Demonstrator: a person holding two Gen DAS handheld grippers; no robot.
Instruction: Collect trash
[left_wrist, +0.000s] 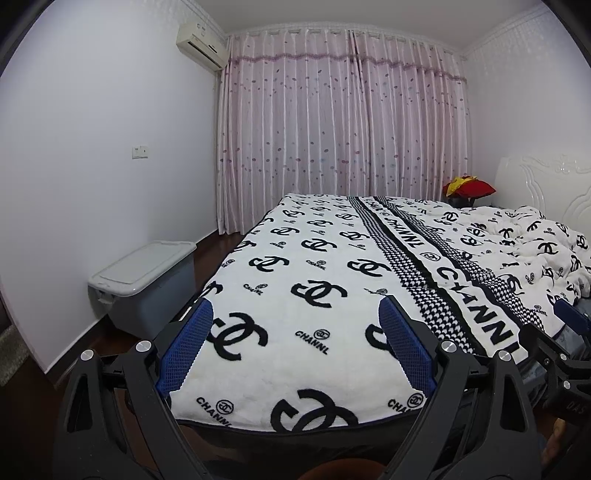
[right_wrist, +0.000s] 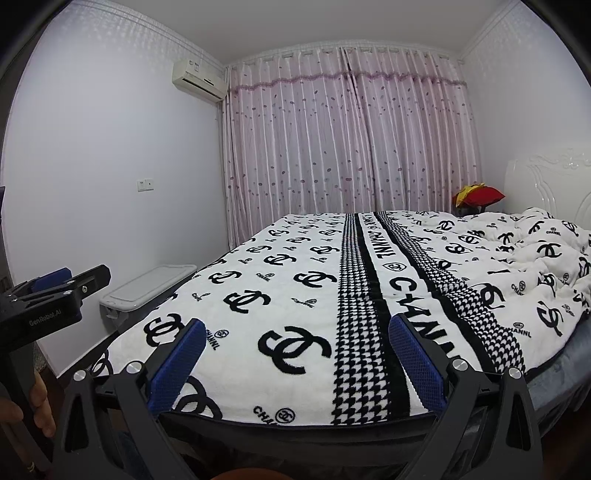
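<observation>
Left wrist view: left gripper (left_wrist: 295, 325) spread wide at the foot edge of a bed (left_wrist: 295, 426), blue pads (left_wrist: 186, 350) parted, nothing between them. Ahead, a white blanket (left_wrist: 325, 280) with black logos, flat near the claw, rumpled far right. Left of the claw, a strip of dark floor (left_wrist: 110, 339) beside a grey lidded bin (left_wrist: 146, 280) against the wall; pink curtains (left_wrist: 340, 122) beyond. Far right, a tip of the right gripper (left_wrist: 570, 319).

Right wrist view: right gripper (right_wrist: 297, 339) equally wide, empty, over the same bed edge. Left gripper (right_wrist: 70, 282) visible at far left, with the holding hand (right_wrist: 38, 402) below. No trash distinguishable in either view.
</observation>
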